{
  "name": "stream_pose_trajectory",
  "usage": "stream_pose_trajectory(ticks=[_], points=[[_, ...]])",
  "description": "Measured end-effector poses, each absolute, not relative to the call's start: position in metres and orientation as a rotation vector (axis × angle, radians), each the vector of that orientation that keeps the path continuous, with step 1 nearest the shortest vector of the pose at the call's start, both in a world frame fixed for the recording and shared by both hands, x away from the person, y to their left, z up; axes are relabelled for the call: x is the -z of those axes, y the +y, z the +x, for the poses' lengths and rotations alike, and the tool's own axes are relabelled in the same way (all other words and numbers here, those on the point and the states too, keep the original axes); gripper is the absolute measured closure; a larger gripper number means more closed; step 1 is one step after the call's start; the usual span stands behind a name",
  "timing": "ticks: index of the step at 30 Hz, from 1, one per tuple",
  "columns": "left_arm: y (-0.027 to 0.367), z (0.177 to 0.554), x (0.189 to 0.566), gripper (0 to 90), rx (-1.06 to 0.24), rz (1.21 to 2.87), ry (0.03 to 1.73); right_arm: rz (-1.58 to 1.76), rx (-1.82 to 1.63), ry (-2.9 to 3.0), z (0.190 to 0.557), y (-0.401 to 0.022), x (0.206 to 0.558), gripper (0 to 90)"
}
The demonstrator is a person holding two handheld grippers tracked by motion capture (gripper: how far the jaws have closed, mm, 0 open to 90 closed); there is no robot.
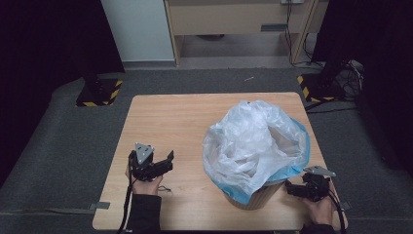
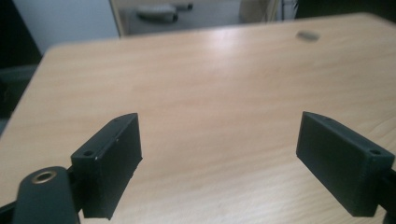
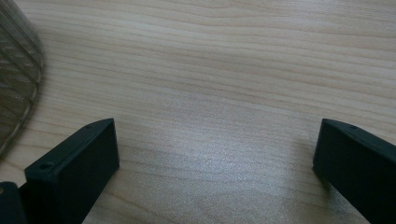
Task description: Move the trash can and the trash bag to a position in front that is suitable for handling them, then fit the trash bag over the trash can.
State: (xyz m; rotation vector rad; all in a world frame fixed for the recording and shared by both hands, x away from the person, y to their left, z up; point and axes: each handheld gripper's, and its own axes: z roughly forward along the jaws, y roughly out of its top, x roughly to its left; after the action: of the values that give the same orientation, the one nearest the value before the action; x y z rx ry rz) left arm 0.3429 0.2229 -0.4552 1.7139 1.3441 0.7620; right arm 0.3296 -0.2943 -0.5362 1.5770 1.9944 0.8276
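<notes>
Bin point(image 1: 255, 195) mostly hidden under plastic bag point(image 1: 253, 144), left gripper point(image 1: 163, 163) spread, right gripper point(image 1: 292, 187) spread, both empty.

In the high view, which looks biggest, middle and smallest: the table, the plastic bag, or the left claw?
1. Table, largest by far.
2. Plastic bag, draped over the bin.
3. Left claw, smallest.

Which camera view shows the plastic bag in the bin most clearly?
The high view: the clear plastic bag billows over the whole bin there, its blue edge folded over the rim. The right gripper view catches a ribbed sliver of the bin's side; the left gripper view looks across the table.
</notes>
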Motion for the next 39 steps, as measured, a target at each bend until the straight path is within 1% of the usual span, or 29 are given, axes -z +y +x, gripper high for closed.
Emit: stream_pose_trajectory(ticks=[4, 9, 14, 17, 21, 28, 32, 37, 39], points=[[0.232, 0.343, 0.478, 12.6, -0.696, 1.726, 1.387, 1.578, -0.828, 1.993, 0.329, -0.294, 0.536, 0.3], [0.241, 0.339, 0.497, 11.1, -0.718, 1.797, 1.409, 1.579, -0.828, 1.992, 0.329, -0.294, 0.536, 0.3], [0.254, 0.332, 0.519, 10.7, -0.701, 1.813, 1.466, 1.576, -0.828, 1.994, 0.329, -0.294, 0.536, 0.3], [0.262, 0.328, 0.529, 10.1, -0.723, 1.842, 1.493, 1.566, -0.828, 2.0, 0.329, -0.294, 0.536, 0.3], [0.266, 0.326, 0.531, 8.4, -0.722, 1.852, 1.518, 1.563, -0.832, 2.009, 0.329, -0.293, 0.536, 0.4], [0.264, 0.328, 0.533, 7.1, -0.728, 1.917, 1.542, 1.562, -0.831, 2.009, 0.329, -0.293, 0.536, 0.4], [0.265, 0.329, 0.533, 6.4, -0.718, 1.915, 1.545, 1.562, -0.832, 2.009, 0.329, -0.293, 0.536, 0.4], [0.269, 0.33, 0.534, 4.0, -0.648, 1.902, 1.574, 1.564, -0.832, 2.006, 0.328, -0.293, 0.536, 0.3], [0.269, 0.33, 0.534, 3.2, -0.649, 1.899, 1.577, 1.569, -0.832, 2.003, 0.328, -0.293, 0.536, 0.3]])
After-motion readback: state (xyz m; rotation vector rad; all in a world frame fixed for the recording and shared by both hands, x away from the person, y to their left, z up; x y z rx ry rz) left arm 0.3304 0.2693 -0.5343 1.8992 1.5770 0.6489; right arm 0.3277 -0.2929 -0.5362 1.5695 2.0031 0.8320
